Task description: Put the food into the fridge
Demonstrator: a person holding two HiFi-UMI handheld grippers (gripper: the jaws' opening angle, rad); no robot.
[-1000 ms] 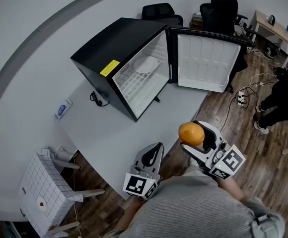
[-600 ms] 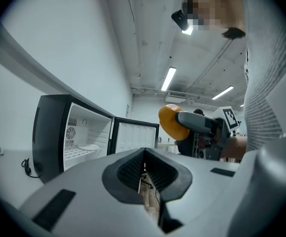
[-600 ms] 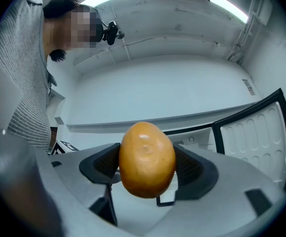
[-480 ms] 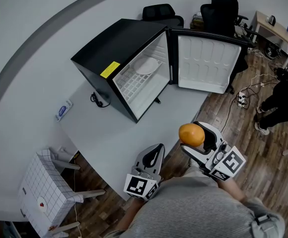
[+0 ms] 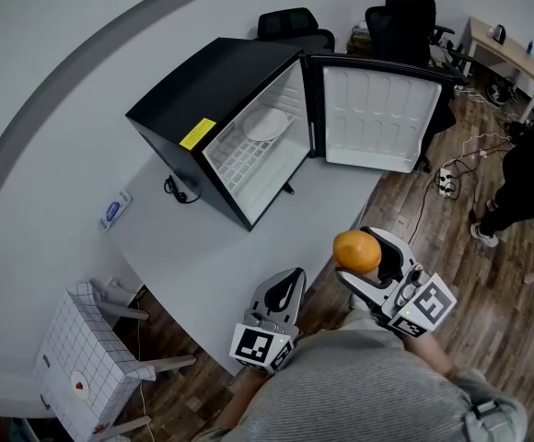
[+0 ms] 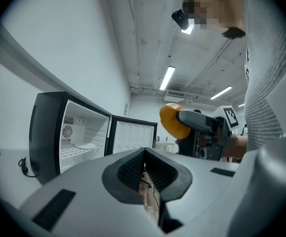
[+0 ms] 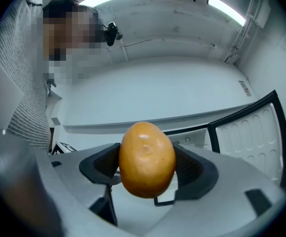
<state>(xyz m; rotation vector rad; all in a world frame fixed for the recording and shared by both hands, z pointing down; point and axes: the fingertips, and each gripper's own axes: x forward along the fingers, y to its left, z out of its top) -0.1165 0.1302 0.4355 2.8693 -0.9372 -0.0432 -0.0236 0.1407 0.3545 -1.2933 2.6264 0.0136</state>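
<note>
1. While clamping an orange fruit (image 5: pixel 356 251) between both jaws, holds the right hand-held gripper (image 5: pixel 365 258) up near the body, seen against the wood floor (image 5: pixel 451 247) just beside the near edge of the desk (image 5: pixel 184 247).
2. Shows, in the right gripper view, the fruit (image 7: pixel 147 160) pinched at its sides by the dark pads, bulging above and below them, with the hand-held gripper (image 7: pixel 148 166) pointed toward the fridge.
3. Keeps the jaws of the left hand-held gripper (image 5: pixel 284 289) pressed together with nothing between them; confirmed in the left gripper view (image 6: pixel 144 152), where the pads meet at the tip.
4. Places this left one over the near edge of the desk, just beside the right one and lower in the head view.
5. Finds the black fridge (image 5: pixel 221 99) standing on the desk, well apart from the fruit, its door (image 5: pixel 377 118) swung wide open to the right.
6. Reveals inside a white wire shelf (image 5: pixel 244 159) and, further back, a white plate (image 5: pixel 265 122).
7. Marks a yellow sticker (image 5: pixel 198 133) on the fridge's top front edge and a black cord (image 5: pixel 177 189) coiled on the desk beside its left corner.
8. Leaves a small blue-and-white item (image 5: pixel 112 210) flat on the desk, further left.
</note>
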